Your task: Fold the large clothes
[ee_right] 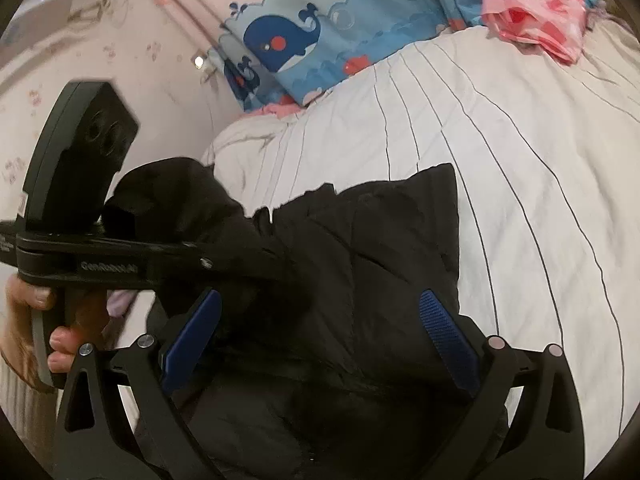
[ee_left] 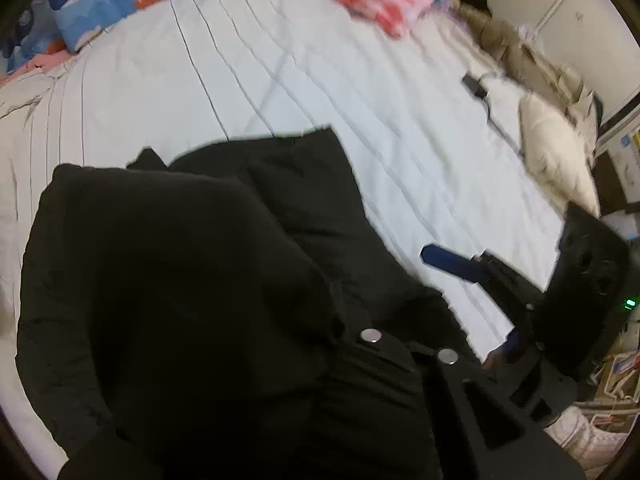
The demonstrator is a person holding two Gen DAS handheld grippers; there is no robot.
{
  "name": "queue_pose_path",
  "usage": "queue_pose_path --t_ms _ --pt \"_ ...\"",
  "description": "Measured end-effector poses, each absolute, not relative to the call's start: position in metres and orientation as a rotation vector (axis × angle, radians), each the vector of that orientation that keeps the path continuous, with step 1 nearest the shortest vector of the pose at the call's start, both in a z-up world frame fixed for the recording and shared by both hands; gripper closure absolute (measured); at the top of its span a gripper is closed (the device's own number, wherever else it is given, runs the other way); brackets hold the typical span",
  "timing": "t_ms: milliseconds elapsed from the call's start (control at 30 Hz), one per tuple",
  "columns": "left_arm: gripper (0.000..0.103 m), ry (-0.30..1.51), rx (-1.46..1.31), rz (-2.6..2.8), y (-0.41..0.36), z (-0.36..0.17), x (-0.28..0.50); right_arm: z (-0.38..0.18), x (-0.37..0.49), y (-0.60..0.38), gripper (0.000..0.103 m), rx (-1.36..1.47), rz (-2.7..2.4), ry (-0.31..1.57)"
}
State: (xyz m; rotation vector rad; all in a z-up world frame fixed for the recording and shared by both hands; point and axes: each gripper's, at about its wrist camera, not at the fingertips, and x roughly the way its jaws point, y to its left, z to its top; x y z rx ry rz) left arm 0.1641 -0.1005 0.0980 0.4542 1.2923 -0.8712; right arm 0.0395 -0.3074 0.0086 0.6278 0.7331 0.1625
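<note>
Hovering over the black jacket (ee_right: 360, 248), the right gripper (ee_right: 320, 336) has its blue-padded jaws spread wide, nothing between them. Beside it, the left gripper (ee_right: 256, 256) is gripped by a bare hand (ee_right: 36, 332) and reaches level across the jacket, its tip buried in a raised fold of dark cloth; whether its jaws are closed cannot be told, since the left wrist view is mostly filled by that cloth. The jacket lies bunched on a bed (ee_right: 520, 140) covered by a white quilt with thin dark lines. Farther up the bed sit a whale-print pillow (ee_right: 320, 36) and a crumpled pink bag (ee_right: 540, 12); a pale patterned wall (ee_right: 120, 20) stands behind.
</note>
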Motion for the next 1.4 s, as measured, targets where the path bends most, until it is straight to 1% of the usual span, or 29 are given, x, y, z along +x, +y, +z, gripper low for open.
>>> queue_pose_path --t_ms 33,133,167,200,233,267,300,333,433,500,600,633,667,767,833,900,1033,1167,1267,1400 --pt "0.077 1.317 0.467 -0.867 -0.101 0.094 0.165 0.006 0.041 -0.304 0.007 0.613 0.163 0.743" --pt "0.072 1.351 0.524 -0.795 -0.103 0.079 0.168 -0.004 0.046 -0.296 0.007 0.563 0.148 0.774" --pt "0.066 1.365 0.525 -0.783 -0.102 0.076 0.170 -0.008 0.049 -0.293 0.007 0.553 0.153 0.789" --pt "0.060 1.371 0.520 -0.778 -0.100 0.075 0.172 -0.012 0.052 -0.290 0.007 0.538 0.154 0.803" --pt "0.050 1.372 0.503 -0.776 -0.095 0.076 0.175 -0.015 0.053 -0.286 0.007 0.520 0.145 0.810" --pt "0.037 1.374 0.480 -0.779 -0.091 0.078 0.178 -0.017 0.056 -0.281 0.007 0.483 0.144 0.816" --pt "0.033 1.390 0.420 -0.806 -0.084 0.080 0.183 -0.018 0.059 -0.275 0.007 0.449 0.150 0.819" --pt "0.031 1.394 0.380 -0.823 -0.081 0.081 0.185 -0.019 0.060 -0.269 0.007 0.417 0.153 0.818" --pt "0.027 1.388 0.263 -0.914 -0.066 0.096 0.190 -0.016 0.061 -0.254 0.007 0.335 0.156 0.787" --pt "0.027 1.350 0.235 -0.926 -0.057 0.108 0.189 -0.012 0.061 -0.244 0.007 0.272 0.149 0.742" --pt "0.025 1.303 0.189 -0.939 -0.037 0.128 0.188 -0.009 0.065 -0.239 0.007 0.257 0.163 0.695" --pt "0.020 1.295 0.178 -0.937 -0.031 0.131 0.190 -0.010 0.067 -0.241 0.007 0.268 0.166 0.692" --pt "0.018 1.299 0.166 -0.926 -0.024 0.132 0.191 -0.010 0.066 -0.240 0.007 0.273 0.169 0.688" --pt "0.018 1.326 0.150 -0.858 -0.002 0.128 0.203 -0.007 0.070 -0.232 0.007 0.241 0.213 0.666" --pt "0.018 1.333 0.143 -0.820 0.006 0.126 0.208 -0.004 0.074 -0.217 0.007 0.143 0.254 0.655" --pt "0.018 1.308 0.106 -0.813 0.019 0.129 0.210 -0.003 0.078 -0.206 0.007 0.085 0.284 0.644" --pt "0.018 1.254 -0.005 -0.774 0.048 0.129 0.214 -0.003 0.087 -0.193 0.007 0.074 0.381 0.660" --pt "0.017 1.251 -0.138 -0.736 0.082 0.114 0.223 0.005 0.073 -0.172 0.007 -0.023 0.454 0.592" --pt "0.017 1.251 -0.234 -0.733 0.102 0.099 0.223 0.001 0.077 -0.157 0.007 -0.091 0.455 0.598" --pt "0.017 1.262 -0.259 -0.714 0.113 0.082 0.219 -0.008 0.097 -0.140 0.007 -0.183 0.359 0.628"
